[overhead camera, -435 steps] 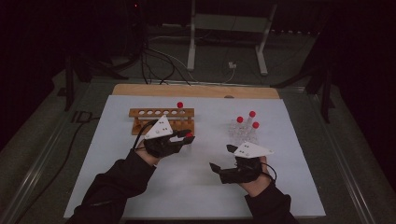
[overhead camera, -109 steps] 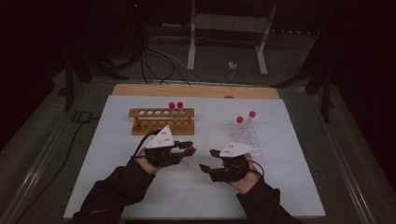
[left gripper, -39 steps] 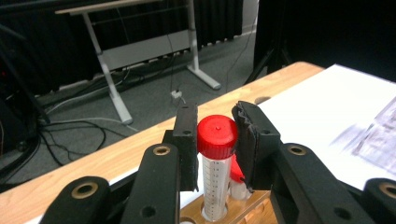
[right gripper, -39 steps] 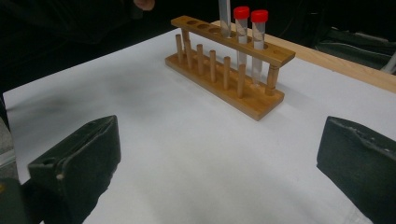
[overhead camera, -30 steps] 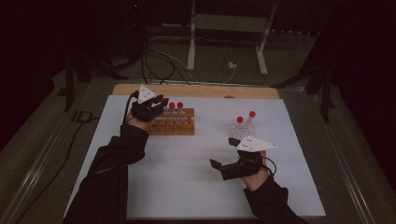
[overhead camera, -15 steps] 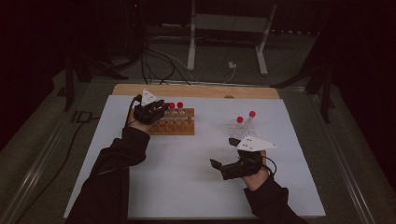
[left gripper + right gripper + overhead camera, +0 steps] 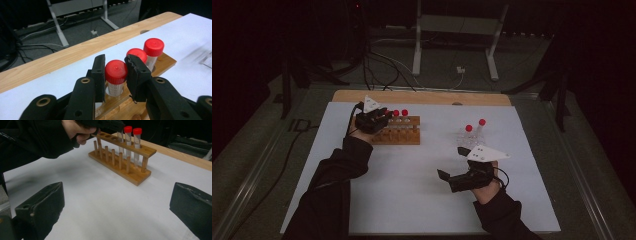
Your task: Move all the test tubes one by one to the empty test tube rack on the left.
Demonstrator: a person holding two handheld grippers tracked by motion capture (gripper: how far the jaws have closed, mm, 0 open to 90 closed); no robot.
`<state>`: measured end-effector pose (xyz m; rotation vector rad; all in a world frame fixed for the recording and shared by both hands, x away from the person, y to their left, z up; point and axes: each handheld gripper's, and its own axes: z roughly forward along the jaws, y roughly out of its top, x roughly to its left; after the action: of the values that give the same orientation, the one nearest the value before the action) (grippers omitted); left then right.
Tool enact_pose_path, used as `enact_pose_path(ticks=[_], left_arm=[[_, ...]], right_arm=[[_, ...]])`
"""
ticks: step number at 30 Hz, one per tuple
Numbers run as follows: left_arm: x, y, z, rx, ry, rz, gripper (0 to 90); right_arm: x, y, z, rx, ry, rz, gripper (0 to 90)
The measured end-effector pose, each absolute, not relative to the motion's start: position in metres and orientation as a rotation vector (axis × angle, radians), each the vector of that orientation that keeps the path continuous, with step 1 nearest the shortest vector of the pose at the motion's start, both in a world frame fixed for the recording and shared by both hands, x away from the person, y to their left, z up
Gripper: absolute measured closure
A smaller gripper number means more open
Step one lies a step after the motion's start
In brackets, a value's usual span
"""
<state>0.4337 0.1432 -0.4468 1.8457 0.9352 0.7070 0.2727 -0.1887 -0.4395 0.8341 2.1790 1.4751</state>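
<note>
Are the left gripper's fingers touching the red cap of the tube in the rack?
Cannot tell. In the left gripper view the fingers flank the red cap closely; contact isn't plain.

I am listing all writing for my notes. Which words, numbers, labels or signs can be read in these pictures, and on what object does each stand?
No text can be read.
Tube between the left gripper's jaws: faint graduation marks, too small to read.
Wooden rack: no label.
</note>
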Motion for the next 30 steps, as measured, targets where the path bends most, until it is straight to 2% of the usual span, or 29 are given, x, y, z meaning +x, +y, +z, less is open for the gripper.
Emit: enact_pose_path(ticks=[4, 6, 10, 14, 18, 25, 30], left_arm=[[0.43, 0.143, -0.447, 1.851, 0.94, 0.687, 58.1], [0.428, 0.145, -0.445, 1.85, 0.947, 0.667, 50.0], [0.417, 0.148, -0.442, 1.868, 0.902, 0.654, 38.7], [0.404, 0.15, -0.438, 1.872, 0.851, 0.618, 31.0], [0.388, 0.149, -0.434, 1.869, 0.799, 0.566, 16.9], [0.362, 0.145, -0.43, 1.862, 0.691, 0.454, 4.9], [0.346, 0.142, -0.432, 1.858, 0.63, 0.405, 3.0]], right_arm=[[0.272, -0.19, -0.438, 0.833, 2.174, 1.479, 0.0], [0.273, -0.191, -0.438, 0.838, 2.17, 1.48, 0.0], [0.273, -0.192, -0.437, 0.84, 2.167, 1.476, 0.0], [0.274, -0.195, -0.435, 0.844, 2.155, 1.466, 0.0], [0.276, -0.201, -0.432, 0.855, 2.137, 1.448, 0.0], [0.284, -0.217, -0.428, 0.893, 2.091, 1.419, 0.0], [0.292, -0.231, -0.429, 0.938, 2.046, 1.385, 0.3]])
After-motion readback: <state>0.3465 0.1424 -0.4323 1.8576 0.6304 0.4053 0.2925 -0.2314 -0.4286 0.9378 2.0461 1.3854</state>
